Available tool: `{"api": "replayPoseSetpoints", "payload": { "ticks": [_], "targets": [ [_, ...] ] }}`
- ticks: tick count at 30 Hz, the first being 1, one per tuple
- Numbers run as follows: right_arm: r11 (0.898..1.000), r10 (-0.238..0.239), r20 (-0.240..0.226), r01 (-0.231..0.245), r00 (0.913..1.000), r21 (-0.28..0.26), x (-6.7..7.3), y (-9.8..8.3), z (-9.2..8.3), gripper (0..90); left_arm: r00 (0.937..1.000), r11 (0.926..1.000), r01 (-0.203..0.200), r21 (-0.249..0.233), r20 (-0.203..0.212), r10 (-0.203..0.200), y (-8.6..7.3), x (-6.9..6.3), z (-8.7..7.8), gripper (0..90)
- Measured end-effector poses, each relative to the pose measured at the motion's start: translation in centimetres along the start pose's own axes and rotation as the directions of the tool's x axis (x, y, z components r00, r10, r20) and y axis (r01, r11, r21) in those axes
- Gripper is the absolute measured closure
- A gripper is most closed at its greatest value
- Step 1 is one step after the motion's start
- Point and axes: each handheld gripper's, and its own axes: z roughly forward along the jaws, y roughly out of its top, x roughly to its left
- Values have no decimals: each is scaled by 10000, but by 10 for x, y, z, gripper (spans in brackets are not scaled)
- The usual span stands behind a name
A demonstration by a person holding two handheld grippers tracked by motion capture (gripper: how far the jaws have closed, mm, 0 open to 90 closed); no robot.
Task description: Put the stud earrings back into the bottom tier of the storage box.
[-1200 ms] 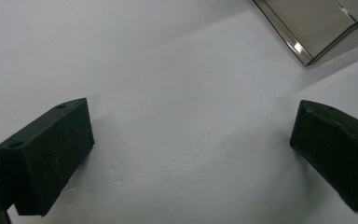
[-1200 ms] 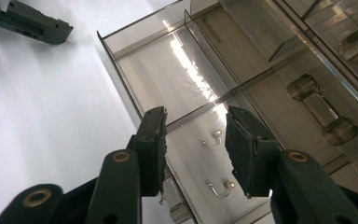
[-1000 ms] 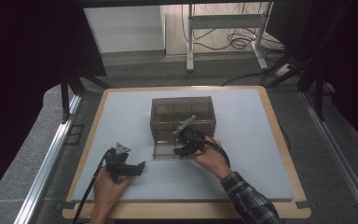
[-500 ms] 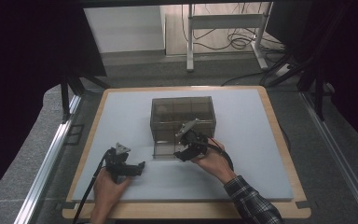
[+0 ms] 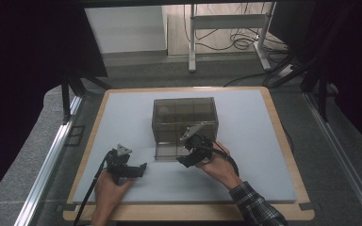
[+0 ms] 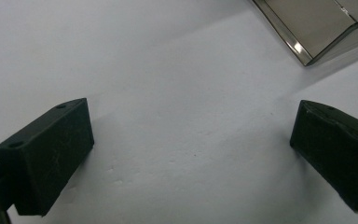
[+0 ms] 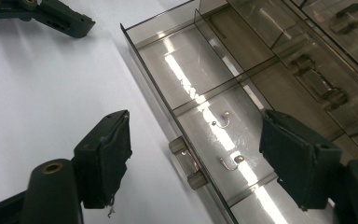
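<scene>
A smoky clear drawer cabinet [image 5: 185,117] stands mid-board. Its bottom drawer [image 5: 167,151] is pulled out toward me. In the right gripper view the drawer [image 7: 186,70] has divided sections, and two small metal hooks [image 7: 221,122] [image 7: 230,162] lie in the one behind its handle [image 7: 186,161]. My right gripper [image 7: 200,135] hovers over the drawer front [image 5: 185,162]. Its jaws have just been opening and grip nothing. My left gripper [image 5: 140,169] rests low on the white board left of the drawer, open and empty [image 6: 193,126], with the drawer's corner [image 6: 317,23] beyond it.
The white board [image 5: 245,141] has a wooden rim [image 5: 283,141] and lies on a grey surface. Bare board stretches right of the cabinet and along the near edge. A metal rail [image 5: 52,160] runs along the left. My left gripper [image 7: 51,16] shows at the top left of the right gripper view.
The right gripper has shifted slightly at the drawer front. The left hand and its gripper have stayed where they were.
</scene>
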Motion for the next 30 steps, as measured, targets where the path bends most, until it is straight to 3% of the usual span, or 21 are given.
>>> {"api": "replayPoseSetpoints", "payload": {
  "ticks": [15,30],
  "targets": [
    [9997,114,-161,-117,9998,-204,4,-13,-8,165,10000,10000,-4,3,1,4,0,0,0,0],
    [9993,-60,-284,49,9996,-383,7,-29,-15,91,10000,10000,77,-27,3,-77,0,-1,0,0]
  ]
}}
